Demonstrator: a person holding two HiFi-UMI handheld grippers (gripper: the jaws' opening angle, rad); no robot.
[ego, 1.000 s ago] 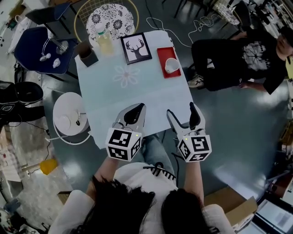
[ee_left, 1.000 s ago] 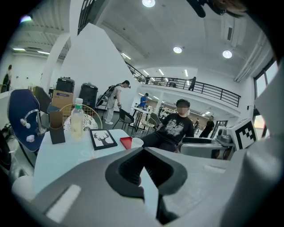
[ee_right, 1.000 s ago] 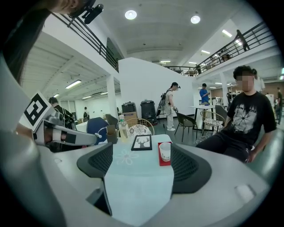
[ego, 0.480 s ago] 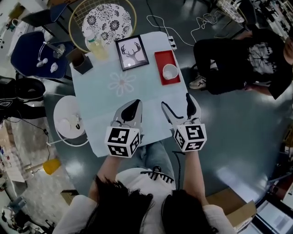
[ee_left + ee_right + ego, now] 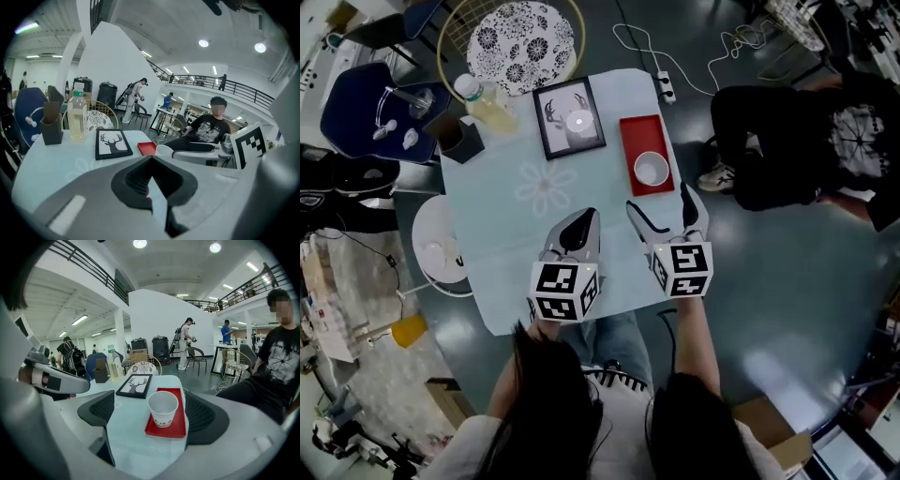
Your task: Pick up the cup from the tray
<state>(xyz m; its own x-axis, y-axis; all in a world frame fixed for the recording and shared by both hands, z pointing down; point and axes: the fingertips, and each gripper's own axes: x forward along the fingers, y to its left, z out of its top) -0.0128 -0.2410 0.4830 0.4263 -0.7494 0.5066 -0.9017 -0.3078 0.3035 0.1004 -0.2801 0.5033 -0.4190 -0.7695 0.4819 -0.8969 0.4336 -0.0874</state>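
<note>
Both grippers have moved up the table toward the tray [image 5: 641,132] since a second ago. From the head view, the right gripper [image 5: 659,208] is still short of the cup [image 5: 652,169], which stands upright on the tray. The left gripper [image 5: 579,225] waits alongside. The left gripper view shows its jaws together and empty. In the right gripper view the jaws are wide apart with the cup centred between them. I'd go straight in, level, and close gently at mid-height.

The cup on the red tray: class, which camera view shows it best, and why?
The right gripper view: the cup stands upright on the tray, close, centred and whole. The head view shows it small, from above. The left gripper view shows just part of it.
</note>
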